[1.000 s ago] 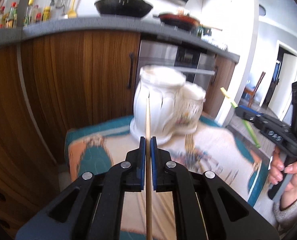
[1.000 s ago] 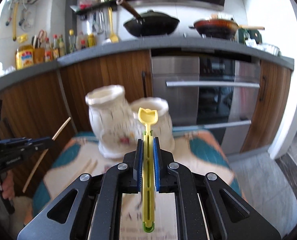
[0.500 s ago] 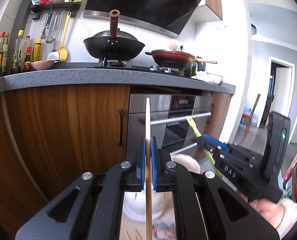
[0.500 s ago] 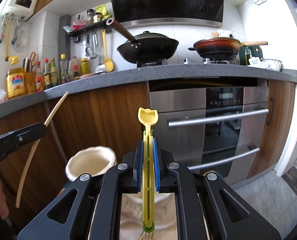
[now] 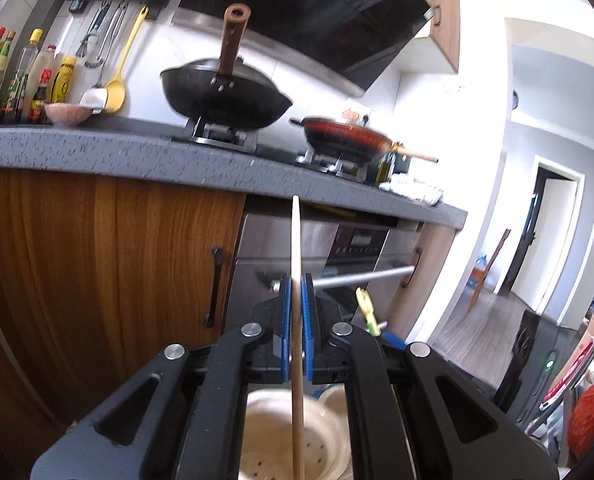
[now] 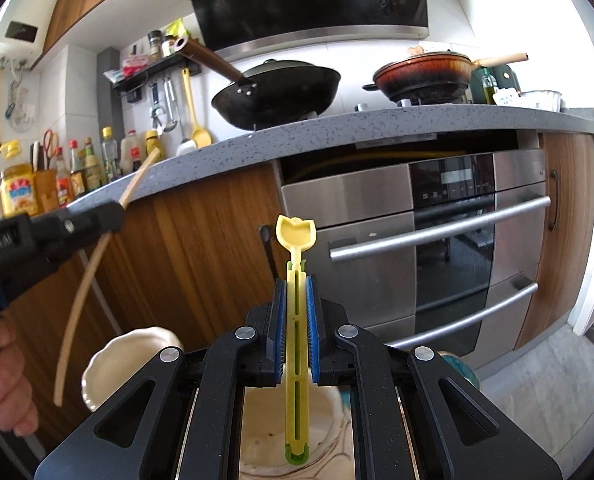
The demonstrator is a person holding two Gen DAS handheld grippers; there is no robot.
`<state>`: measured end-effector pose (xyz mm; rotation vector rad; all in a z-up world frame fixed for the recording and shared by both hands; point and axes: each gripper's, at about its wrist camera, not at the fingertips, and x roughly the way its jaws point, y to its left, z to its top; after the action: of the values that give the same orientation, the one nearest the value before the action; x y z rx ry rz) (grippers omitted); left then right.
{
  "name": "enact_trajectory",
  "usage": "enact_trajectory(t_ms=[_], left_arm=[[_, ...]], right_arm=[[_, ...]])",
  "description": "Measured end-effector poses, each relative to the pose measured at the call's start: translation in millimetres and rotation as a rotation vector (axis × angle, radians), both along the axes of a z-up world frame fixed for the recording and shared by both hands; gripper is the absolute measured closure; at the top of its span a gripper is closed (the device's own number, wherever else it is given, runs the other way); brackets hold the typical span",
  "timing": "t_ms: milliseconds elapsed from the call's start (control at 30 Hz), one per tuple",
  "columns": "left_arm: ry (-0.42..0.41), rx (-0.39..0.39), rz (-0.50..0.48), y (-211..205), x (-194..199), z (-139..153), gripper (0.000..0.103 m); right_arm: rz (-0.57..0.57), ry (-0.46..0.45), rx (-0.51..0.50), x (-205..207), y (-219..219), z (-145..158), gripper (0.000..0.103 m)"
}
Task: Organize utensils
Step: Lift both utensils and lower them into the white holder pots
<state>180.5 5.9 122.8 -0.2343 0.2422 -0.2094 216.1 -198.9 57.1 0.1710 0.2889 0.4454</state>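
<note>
My left gripper (image 5: 295, 292) is shut on a wooden chopstick (image 5: 296, 240) held upright; its lower end hangs over the mouth of a cream ceramic holder (image 5: 273, 440) directly below. My right gripper (image 6: 295, 296) is shut on a yellow plastic utensil with a tulip-shaped end (image 6: 295, 236), held upright above a second cream holder (image 6: 265, 432). In the right wrist view the left gripper (image 6: 109, 216) and the chopstick (image 6: 81, 300) show at left, above the first holder (image 6: 133, 356). The yellow utensil (image 5: 367, 312) shows in the left wrist view.
A grey counter (image 6: 337, 128) with a black wok (image 6: 277, 92) and a red pan (image 6: 421, 76) runs behind. Wooden cabinet doors (image 5: 97, 272) and a steel oven (image 6: 437, 240) stand close ahead. Bottles (image 6: 89, 164) line the counter's left.
Both grippers have risen and tilted up; the two holders have dropped from the centre of view to underneath the fingers. Both utensils now hang over the holders' mouths.
</note>
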Motion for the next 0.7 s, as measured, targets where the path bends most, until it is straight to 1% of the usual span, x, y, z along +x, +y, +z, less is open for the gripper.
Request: enact_trajectory(t_ms=[67,167,267,433,500,600,700], left_arm=[[-0.042,-0.001,0.019,-1.2,-2.3,5.1,0.098],[-0.071,0.011,0.049,-3.9,1.3,7.0,0.098],[-0.054,0.053,0.070,-9.0,14.5,-0.8,0.098],[-0.044,0.072,0.096,-5.3,23.3,-12.9,0.098],[-0.037,0.074,0.085,-4.3,21.2,-17.2,0.098],[-0.043,0.106,0.081,-4.8,12.6,-21.7,0.098],[-0.027,0.103,0.066,-2.0,3.9,-26.7,0.098]], right_arm=[[0.002,-0.009,0.021,1.2,-2.4,0.9,0.092],[0.022,-0.005,0.054,6.0,-3.2,-1.1,0.092],[0.040,0.020,0.087,12.5,-3.5,-4.4,0.092],[0.052,0.038,0.102,17.7,-1.9,-12.1,0.092],[0.057,0.043,0.098,18.3,-0.8,-15.8,0.092],[0.063,0.048,0.087,20.5,1.2,-19.3,0.092],[0.062,0.050,0.078,21.8,3.5,-22.2,0.092]])
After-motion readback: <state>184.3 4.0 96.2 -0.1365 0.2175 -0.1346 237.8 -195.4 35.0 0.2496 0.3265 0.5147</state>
